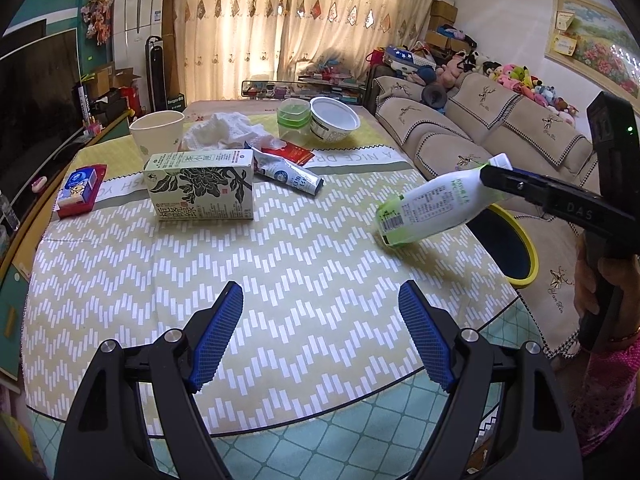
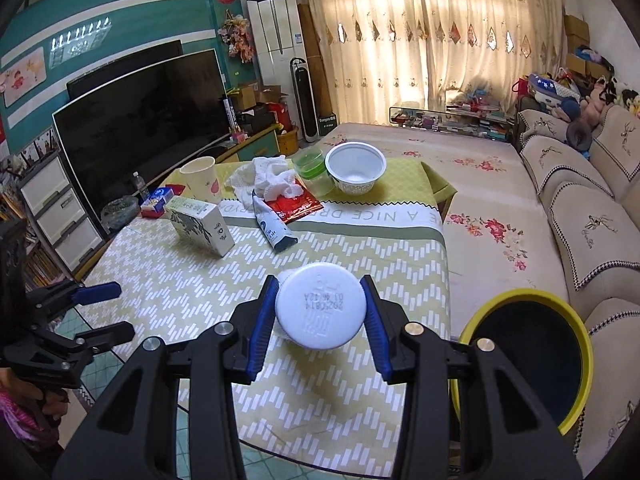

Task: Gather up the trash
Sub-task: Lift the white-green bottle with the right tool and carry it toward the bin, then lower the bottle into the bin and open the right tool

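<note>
My right gripper (image 2: 319, 283) is shut on the cap end of a white plastic bottle (image 2: 320, 312) with a green label. The left wrist view shows that bottle (image 1: 432, 204) tilted in the air over the table's right edge, held by the right gripper (image 1: 498, 174). A yellow-rimmed bin (image 2: 520, 294) with a dark inside stands just right of the table, below the bottle. My left gripper (image 1: 320, 300) is open and holds nothing, low over the near part of the patterned tablecloth (image 1: 280, 248). The right wrist view shows the left gripper (image 2: 120, 310) at the table's left edge.
At the far end of the table lie a tea carton (image 1: 200, 184), a crumpled tissue (image 1: 224, 132), a paper cup (image 1: 156, 128), a white bowl (image 1: 334, 118), a green-lidded tub (image 1: 294, 118), a squashed wrapper (image 1: 288, 176) and a red box (image 1: 80, 192). A sofa (image 1: 500, 128) runs along the right.
</note>
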